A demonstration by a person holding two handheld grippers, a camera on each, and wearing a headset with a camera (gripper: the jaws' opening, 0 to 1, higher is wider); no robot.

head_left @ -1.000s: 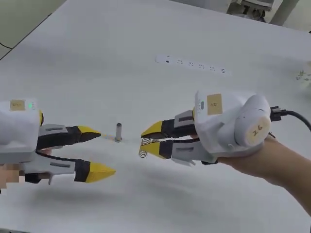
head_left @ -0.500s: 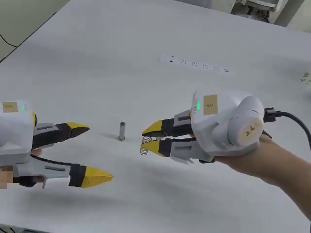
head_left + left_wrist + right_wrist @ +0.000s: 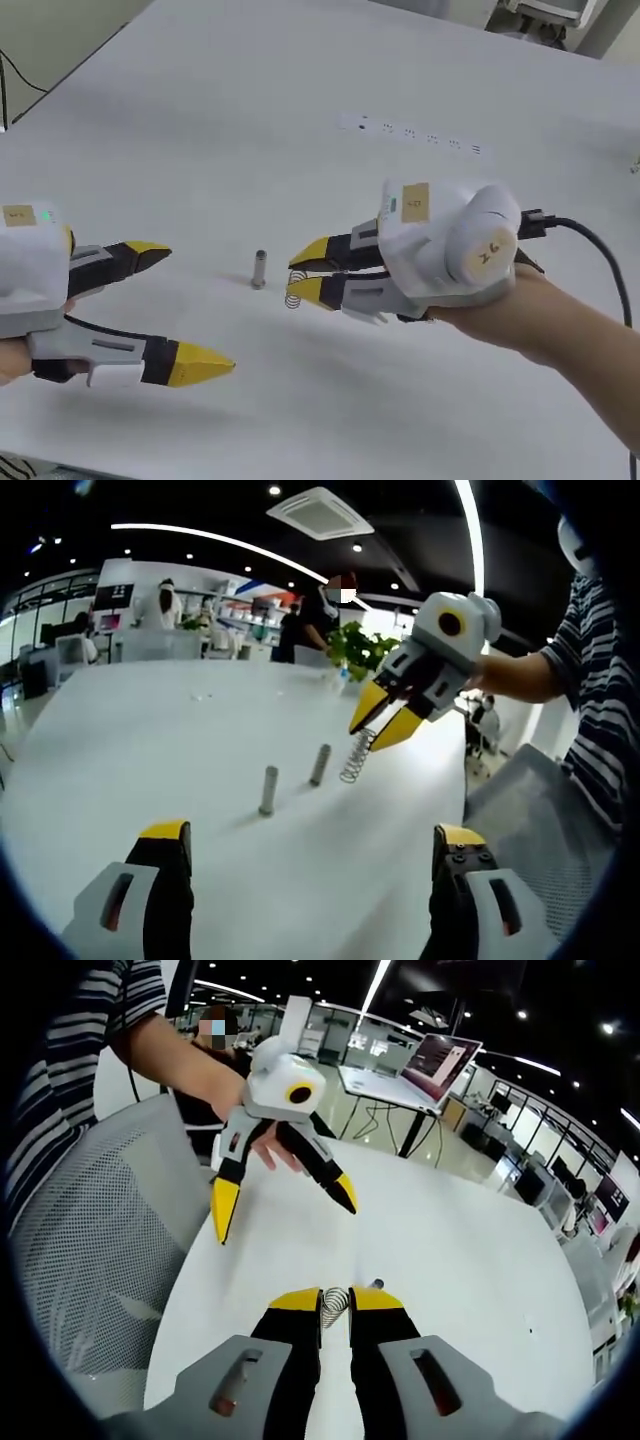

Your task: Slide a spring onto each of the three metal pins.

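Right hand-held gripper (image 3: 310, 270) pinches a spring (image 3: 292, 298) next to a pin.

The right hand-held gripper's yellow tips are pressed together on the top of the spring, and the spring hangs down to the white surface (image 3: 200, 120). The left hand-held gripper (image 3: 185, 305) is on the left with its tips spread wide, and it holds nothing. In the left gripper view, one pin (image 3: 320, 765) stands up straight just beside the spring. Another pin (image 3: 269, 790) stands a little nearer to the left hand-held gripper. Both pins are bare. A white power strip (image 3: 410, 133) lies on the far side of the surface.
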